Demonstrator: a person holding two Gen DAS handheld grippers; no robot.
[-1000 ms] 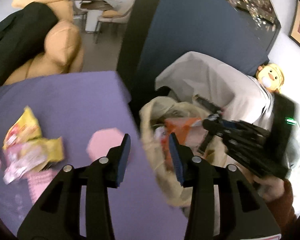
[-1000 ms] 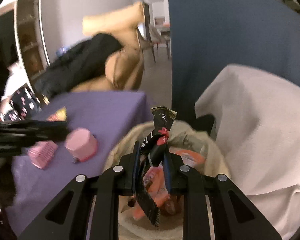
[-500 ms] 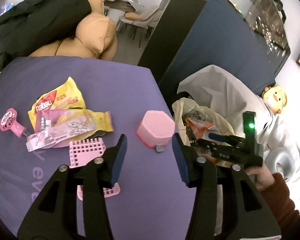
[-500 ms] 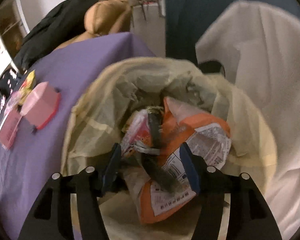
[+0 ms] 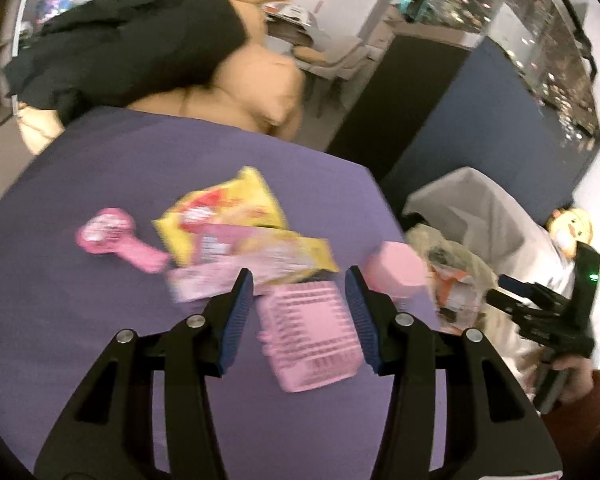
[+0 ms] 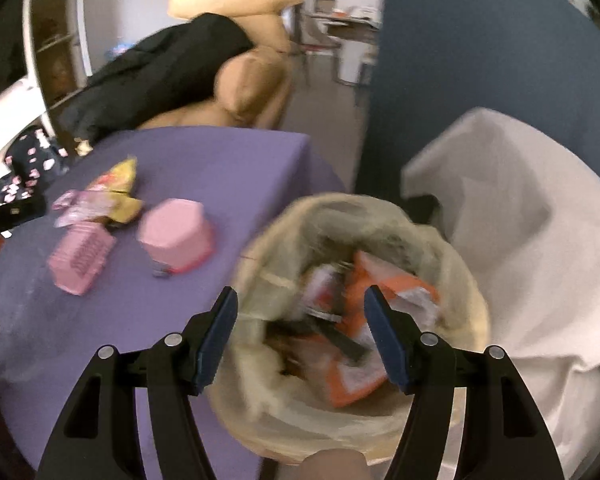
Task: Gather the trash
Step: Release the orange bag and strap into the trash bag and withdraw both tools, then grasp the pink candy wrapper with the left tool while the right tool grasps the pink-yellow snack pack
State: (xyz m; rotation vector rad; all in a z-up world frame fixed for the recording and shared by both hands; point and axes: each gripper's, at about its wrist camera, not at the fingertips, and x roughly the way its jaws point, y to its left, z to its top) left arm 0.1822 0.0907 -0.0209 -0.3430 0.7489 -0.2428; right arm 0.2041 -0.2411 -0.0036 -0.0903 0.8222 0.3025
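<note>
Left wrist view: left gripper (image 5: 299, 312) spread and empty above the pink grid tray (image 5: 309, 342); wrappers (image 5: 236, 236) just beyond. Right gripper (image 6: 300, 336), just opened, empty over the trash bag (image 6: 456, 280). Risk: grabbing tray instead.

The table (image 5: 100, 184) wears plain purple cloth. On it, a yellow snack wrapper (image 5: 220, 212) with red print lies at twelve o'clock from a pink ribbed tray (image 5: 308, 332); a pink hexagonal box (image 5: 396, 268) sits at two o'clock. The trash bag (image 6: 464, 280) is cream, with an orange-and-white packet (image 6: 380, 292) inside.
</note>
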